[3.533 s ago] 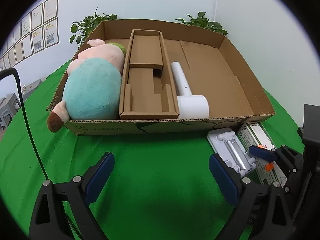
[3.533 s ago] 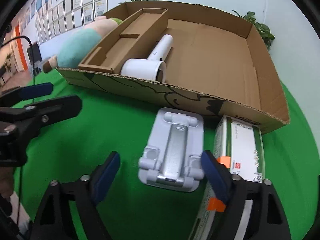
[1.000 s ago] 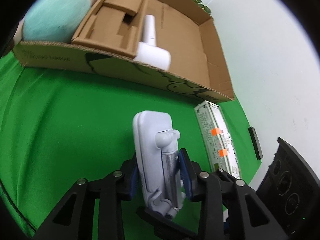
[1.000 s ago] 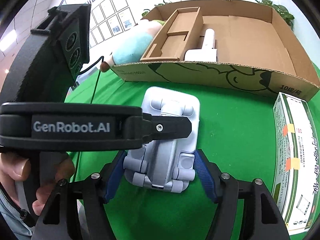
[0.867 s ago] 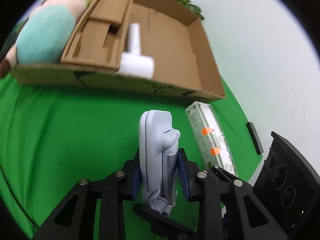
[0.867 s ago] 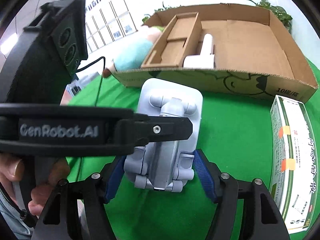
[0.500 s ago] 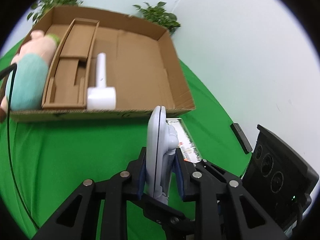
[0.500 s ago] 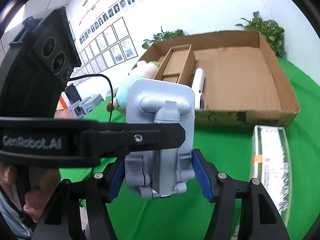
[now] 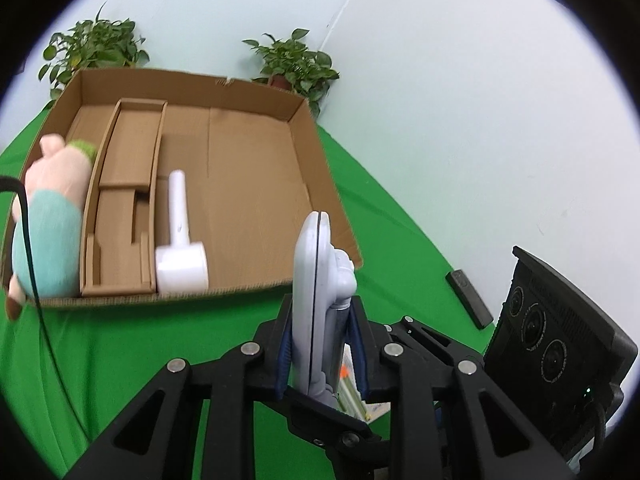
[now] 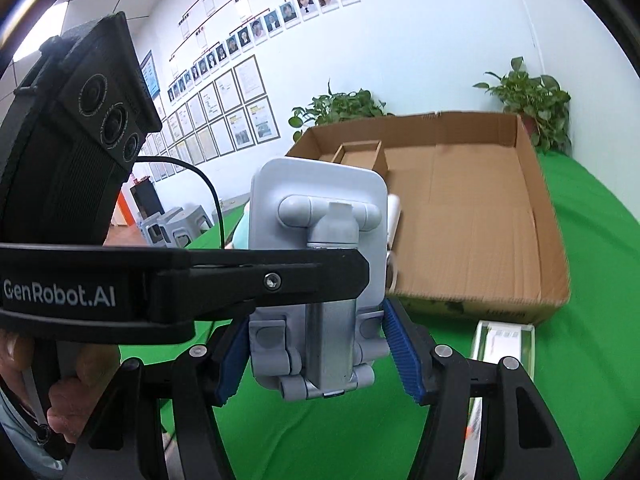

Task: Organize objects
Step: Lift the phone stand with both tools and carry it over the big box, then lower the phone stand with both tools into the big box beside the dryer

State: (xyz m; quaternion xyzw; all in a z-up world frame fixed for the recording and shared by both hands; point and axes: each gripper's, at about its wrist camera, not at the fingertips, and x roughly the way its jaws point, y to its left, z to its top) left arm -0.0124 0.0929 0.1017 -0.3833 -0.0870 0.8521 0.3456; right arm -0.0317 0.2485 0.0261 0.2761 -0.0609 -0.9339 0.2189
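A pale grey folding phone stand (image 9: pixel 316 292) is held upright above the green cloth, in front of the open cardboard box (image 9: pixel 256 184). My left gripper (image 9: pixel 320 356) is shut on its thin sides. My right gripper (image 10: pixel 316 356) is shut on its lower hinged part (image 10: pixel 320 344); the left gripper's finger crosses in front of it. The box holds a plush pig (image 9: pixel 48 216), a cardboard insert (image 9: pixel 120 208) and a white hair dryer (image 9: pixel 180 240). The box's right half is bare. A green-and-white carton (image 10: pixel 500 356) lies on the cloth in front of the box.
The table has a green cloth (image 9: pixel 100 360). A small black remote (image 9: pixel 468 300) lies at the right near the wall. Potted plants (image 9: pixel 296 60) stand behind the box. The right gripper's camera housing (image 9: pixel 552 360) sits close at the right.
Both grippers closed on the phone stand and lifted it off the cloth. It has risen and now stands upright, nearer the box's front wall.
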